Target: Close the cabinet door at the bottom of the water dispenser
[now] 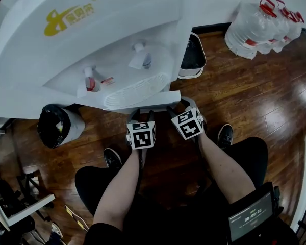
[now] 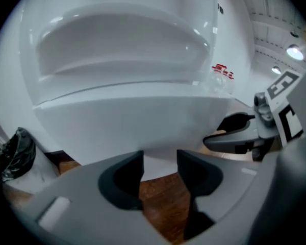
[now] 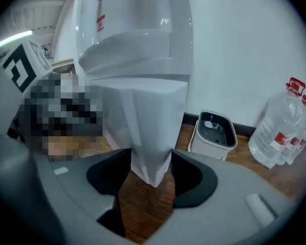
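Jaws of the right gripper stood wide, straddling the lower corner of the white cabinet door. They flanked it and did not look clamped. Jaws of the left gripper were about half apart with nothing between them, only wood floor showing through the gap.

The door hung open at the foot of the water dispenser, edge-on to the right gripper.

Risks, as judged:
- With no clamp, a sideways push could let the thin edge slide out of the jaws, so the door swings back.
- A hard shove might bounce it off the frame or rock the dispenser.
- The left gripper sat just beside it and could get pinched in the closing gap.
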